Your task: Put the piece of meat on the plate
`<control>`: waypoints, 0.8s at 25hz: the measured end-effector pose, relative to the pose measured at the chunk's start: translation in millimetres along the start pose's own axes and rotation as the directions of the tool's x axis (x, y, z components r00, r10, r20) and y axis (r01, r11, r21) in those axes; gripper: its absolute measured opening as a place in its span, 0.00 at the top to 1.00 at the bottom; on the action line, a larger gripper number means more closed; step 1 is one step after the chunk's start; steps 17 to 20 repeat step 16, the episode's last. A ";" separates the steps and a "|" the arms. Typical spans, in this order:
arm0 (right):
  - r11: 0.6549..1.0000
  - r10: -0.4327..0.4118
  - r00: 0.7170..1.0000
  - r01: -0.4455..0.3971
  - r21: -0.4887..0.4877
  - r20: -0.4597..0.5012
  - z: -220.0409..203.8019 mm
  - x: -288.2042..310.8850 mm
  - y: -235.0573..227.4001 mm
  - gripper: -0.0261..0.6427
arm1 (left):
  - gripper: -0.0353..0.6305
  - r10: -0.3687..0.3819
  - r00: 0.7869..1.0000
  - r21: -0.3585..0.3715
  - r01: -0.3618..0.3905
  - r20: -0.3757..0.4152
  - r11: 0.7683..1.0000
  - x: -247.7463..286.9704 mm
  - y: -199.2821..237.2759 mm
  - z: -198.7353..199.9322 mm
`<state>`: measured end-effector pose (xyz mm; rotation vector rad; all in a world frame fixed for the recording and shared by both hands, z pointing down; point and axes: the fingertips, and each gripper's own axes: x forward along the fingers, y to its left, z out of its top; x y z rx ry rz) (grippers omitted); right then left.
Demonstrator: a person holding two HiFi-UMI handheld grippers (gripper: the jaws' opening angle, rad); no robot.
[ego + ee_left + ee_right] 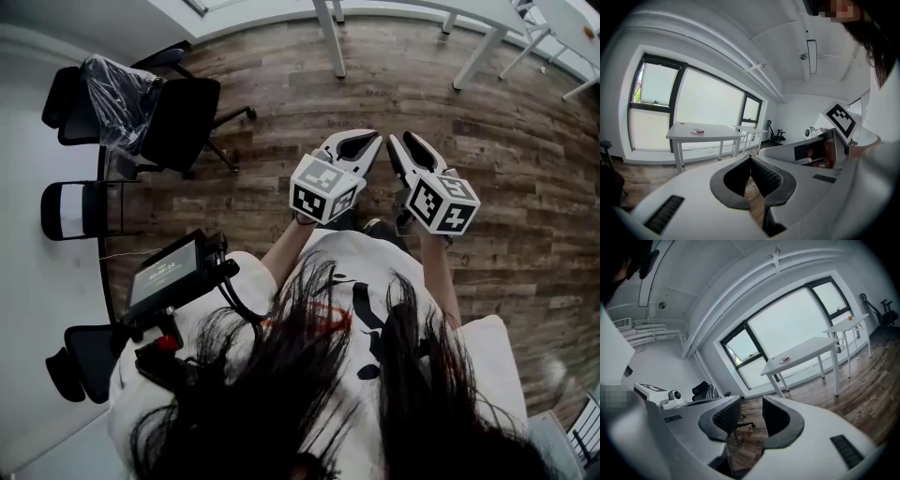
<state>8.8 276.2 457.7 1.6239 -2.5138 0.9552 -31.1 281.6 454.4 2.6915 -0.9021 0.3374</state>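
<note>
Distance governs this step: both tongs hang side by side over the wooden floor [281, 84], and the bench [719, 133] stands well ahead of them by the window. Of the pair, the left tongs [750, 159] are together at the tips with nothing in them. The right tongs [751, 401] are drawn in to a bare slit and are likewise empty. Far ahead of both, a small plate [697, 131] sits on the bench with a red fleck [786, 359] on or against it. That fleck is likely the meat, but it is too small to tell whether it lies on the plate. This fits tongs heading for the meat as well as tongs coming away with it served. Either way, I judge it wise to carry them level, drawn in and clear of the office chair [187, 122] off to the left of the left tongs. No verdict on that fleck can be trusted from this range.
</note>
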 end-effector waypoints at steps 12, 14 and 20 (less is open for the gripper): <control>1.000 0.000 1.000 0.000 -0.013 -0.017 -1.3 1.0 -1.6 0.74 | 0.94 -0.001 1.000 0.009 0.001 0.008 1.000 4.7 -0.1 3.5; 1.000 -0.006 1.000 0.006 -0.012 -0.015 -1.6 1.2 -2.9 0.74 | 0.94 -0.006 1.000 0.012 0.006 0.011 1.000 5.9 0.1 4.1; 1.000 -0.012 1.000 0.012 -0.013 -0.012 -1.5 1.6 -3.6 0.74 | 0.94 -0.011 1.000 0.015 0.011 0.013 1.000 6.8 1.1 5.0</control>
